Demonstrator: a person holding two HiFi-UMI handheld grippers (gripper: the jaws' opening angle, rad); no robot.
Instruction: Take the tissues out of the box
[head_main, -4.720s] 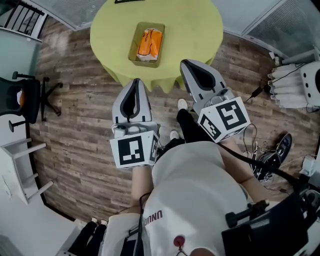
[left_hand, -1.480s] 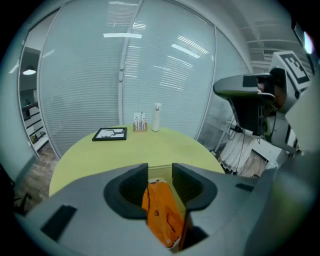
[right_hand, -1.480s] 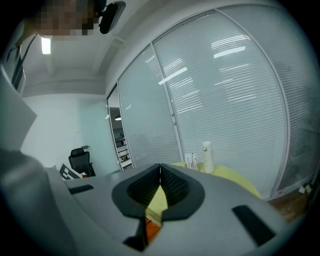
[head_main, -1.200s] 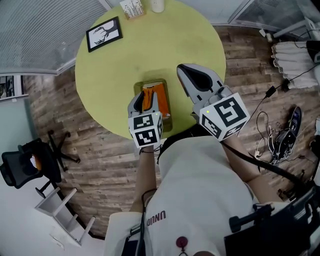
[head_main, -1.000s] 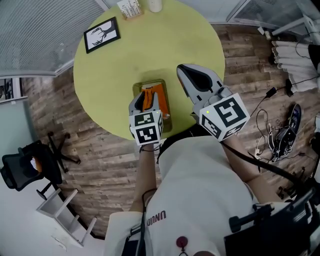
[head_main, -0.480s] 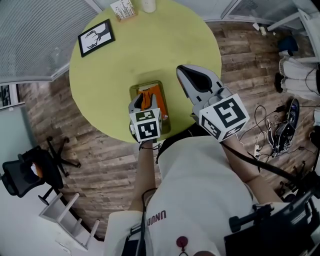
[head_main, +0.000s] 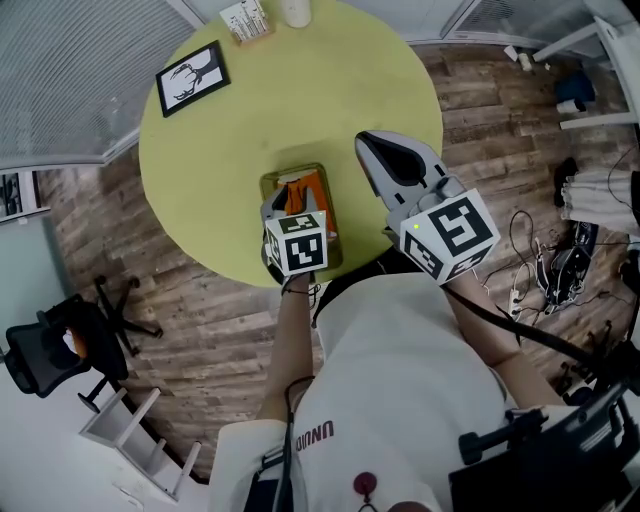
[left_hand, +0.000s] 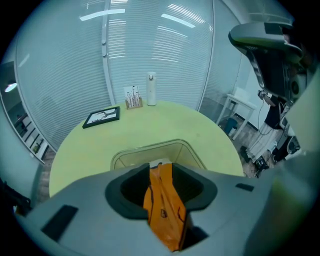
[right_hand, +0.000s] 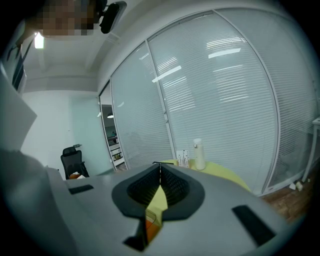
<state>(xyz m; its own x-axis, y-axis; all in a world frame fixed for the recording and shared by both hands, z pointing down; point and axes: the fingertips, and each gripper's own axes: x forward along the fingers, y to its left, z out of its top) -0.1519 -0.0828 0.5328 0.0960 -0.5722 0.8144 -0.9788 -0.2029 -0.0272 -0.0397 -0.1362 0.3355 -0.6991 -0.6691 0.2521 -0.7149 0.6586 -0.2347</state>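
So we've got the left gripper down over the box, which sits on the near part of the round yellow-green table. In the left gripper view the jaws are clamped right onto the orange tissue pack. The pack stands upright between them, with the box rim showing just beyond. From the head view the orange pack lies inside the box's outline, and we honestly can't tell if it's lifted clear of the bottom.

The right gripper hangs off to the right of the box, over the table, not touching it. In its own view the right gripper has its jaws pressed together at the tips with nothing held. We only see a sliver of table and a bit of orange through the gap lower down.

Further back on the table there's a framed picture, a white bottle and a little card stand just beside it. An office chair sits on the wood floor, well off to the left.
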